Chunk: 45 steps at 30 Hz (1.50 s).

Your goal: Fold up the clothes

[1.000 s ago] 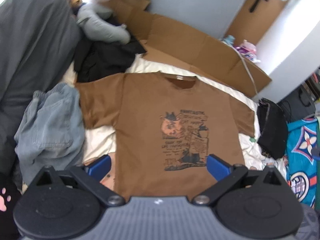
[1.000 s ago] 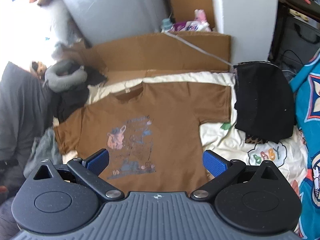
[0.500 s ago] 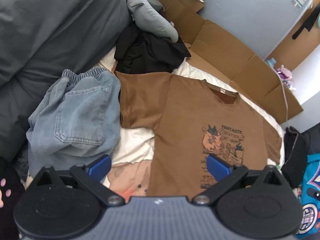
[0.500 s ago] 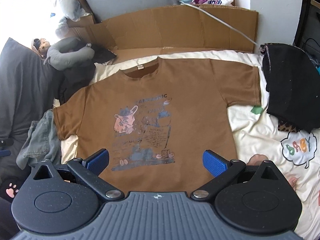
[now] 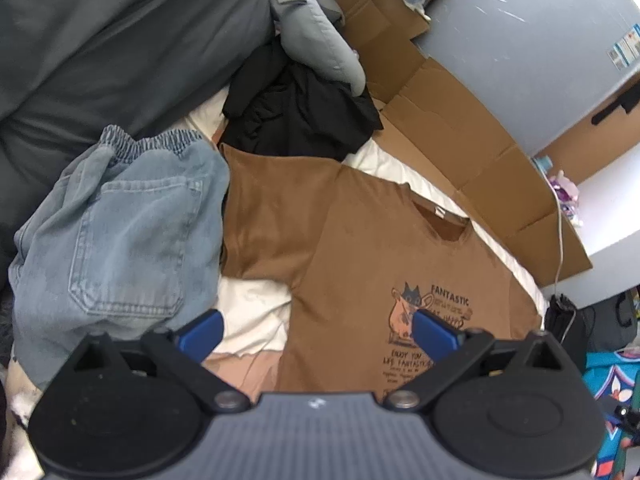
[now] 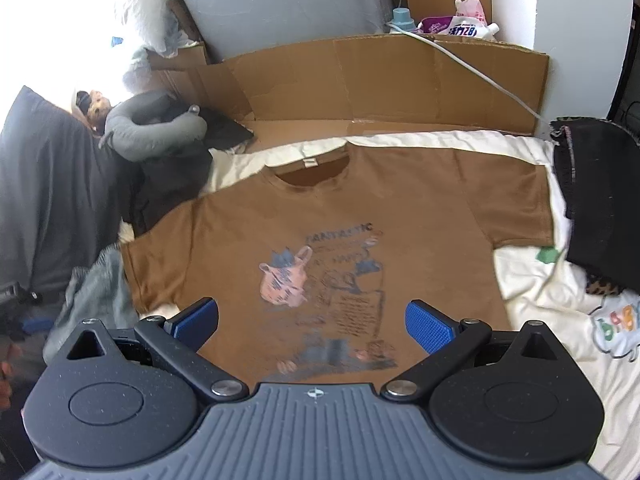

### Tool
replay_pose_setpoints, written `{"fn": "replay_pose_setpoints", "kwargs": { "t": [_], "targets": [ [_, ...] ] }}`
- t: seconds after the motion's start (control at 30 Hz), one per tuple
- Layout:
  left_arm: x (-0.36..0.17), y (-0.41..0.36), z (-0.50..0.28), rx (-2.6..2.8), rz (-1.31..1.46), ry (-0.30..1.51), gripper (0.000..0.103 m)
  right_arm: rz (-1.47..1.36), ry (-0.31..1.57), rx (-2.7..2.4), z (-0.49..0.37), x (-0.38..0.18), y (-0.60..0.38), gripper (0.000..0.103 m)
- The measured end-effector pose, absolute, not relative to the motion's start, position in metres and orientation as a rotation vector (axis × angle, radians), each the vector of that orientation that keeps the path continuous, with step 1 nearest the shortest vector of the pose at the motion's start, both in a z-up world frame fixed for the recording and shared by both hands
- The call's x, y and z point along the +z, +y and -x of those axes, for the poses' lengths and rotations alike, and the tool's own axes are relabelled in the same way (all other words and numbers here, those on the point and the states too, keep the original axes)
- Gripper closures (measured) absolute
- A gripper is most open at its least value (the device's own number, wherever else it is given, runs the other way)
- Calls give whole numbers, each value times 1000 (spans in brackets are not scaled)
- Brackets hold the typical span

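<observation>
A brown T-shirt with a printed cat picture lies flat and face up on a cream sheet, collar toward the cardboard. My left gripper hovers open over the shirt's left side, near its left sleeve and the hem. Held above the shirt's lower middle, my right gripper is open too, its blue pads wide apart and holding nothing.
Light blue jeans lie bunched left of the shirt, touching the sleeve. A black garment and grey neck pillow sit behind. Another black garment lies right. Flattened cardboard lines the wall; a dark grey cushion is at left.
My left gripper has swung left and closer, so jeans and left sleeve fill its view. My right gripper has moved nearer over the shirt's middle. Both stay open.
</observation>
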State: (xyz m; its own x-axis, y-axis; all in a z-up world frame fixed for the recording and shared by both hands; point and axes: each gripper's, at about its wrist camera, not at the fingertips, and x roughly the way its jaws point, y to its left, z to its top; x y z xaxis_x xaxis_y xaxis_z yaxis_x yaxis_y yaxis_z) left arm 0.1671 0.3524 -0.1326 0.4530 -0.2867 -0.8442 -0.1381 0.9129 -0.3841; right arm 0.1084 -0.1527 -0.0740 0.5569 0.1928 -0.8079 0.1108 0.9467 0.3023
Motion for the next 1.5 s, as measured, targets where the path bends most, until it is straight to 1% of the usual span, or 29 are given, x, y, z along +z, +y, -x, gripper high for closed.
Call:
{"fn": "replay_pose_setpoints", "kwargs": {
  "t": [0.13, 0.27, 0.3, 0.4, 0.47, 0.5, 0.6, 0.63, 0.7, 0.73, 0.77, 0.83, 0.9, 0.93, 0.97, 1.0, 1.07, 1.1, 1.5],
  "targets": [
    [-136, 361, -175, -84, 498, 1091, 7, -382, 974, 80, -124, -79, -132, 1],
    [-148, 366, -184, -74, 551, 1070, 17, -344, 987, 147, -140, -99, -105, 1],
    [-152, 366, -186, -68, 558, 1063, 18, -337, 990, 168, -145, -107, -99, 1],
    [-170, 372, -190, -49, 616, 1032, 25, -335, 992, 195, -157, -136, -85, 1],
    [-184, 373, -191, -22, 648, 1022, 32, -325, 991, 216, -166, -156, -76, 5],
    [-191, 374, -192, -9, 662, 1018, 34, -307, 997, 223, -169, -166, -72, 6],
    [-211, 371, -190, 22, 676, 970, 36, -280, 1000, 249, -179, -196, -57, 8],
    [-220, 369, -189, 40, 679, 957, 38, -299, 1001, 252, -182, -206, -54, 8],
    [-238, 368, -191, 69, 712, 945, 47, -338, 1013, 246, -187, -228, -48, 9],
    [-248, 368, -191, 80, 731, 941, 55, -352, 1021, 246, -189, -239, -44, 11],
    [-257, 368, -192, 91, 747, 937, 60, -348, 1029, 256, -192, -248, -38, 16],
    [-272, 369, -191, 117, 757, 911, 66, -317, 1032, 300, -194, -263, -26, 20],
    [-282, 370, -189, 130, 754, 891, 67, -309, 1011, 324, -194, -272, -17, 20],
    [-287, 371, -189, 135, 757, 877, 69, -305, 1000, 336, -194, -277, -13, 21],
    [-292, 372, -188, 141, 764, 865, 72, -307, 990, 345, -194, -281, -10, 25],
    [-298, 374, -187, 152, 777, 858, 72, -334, 980, 342, -194, -286, -8, 28],
    [-308, 376, -185, 171, 804, 848, 73, -375, 970, 343, -195, -294, -6, 44],
    [-311, 376, -184, 173, 817, 842, 73, -383, 974, 349, -195, -298, -4, 46],
    [-338, 379, -188, 270, 897, 840, 73, -418, 989, 336, -191, -309, -7, 46]
  ]
}}
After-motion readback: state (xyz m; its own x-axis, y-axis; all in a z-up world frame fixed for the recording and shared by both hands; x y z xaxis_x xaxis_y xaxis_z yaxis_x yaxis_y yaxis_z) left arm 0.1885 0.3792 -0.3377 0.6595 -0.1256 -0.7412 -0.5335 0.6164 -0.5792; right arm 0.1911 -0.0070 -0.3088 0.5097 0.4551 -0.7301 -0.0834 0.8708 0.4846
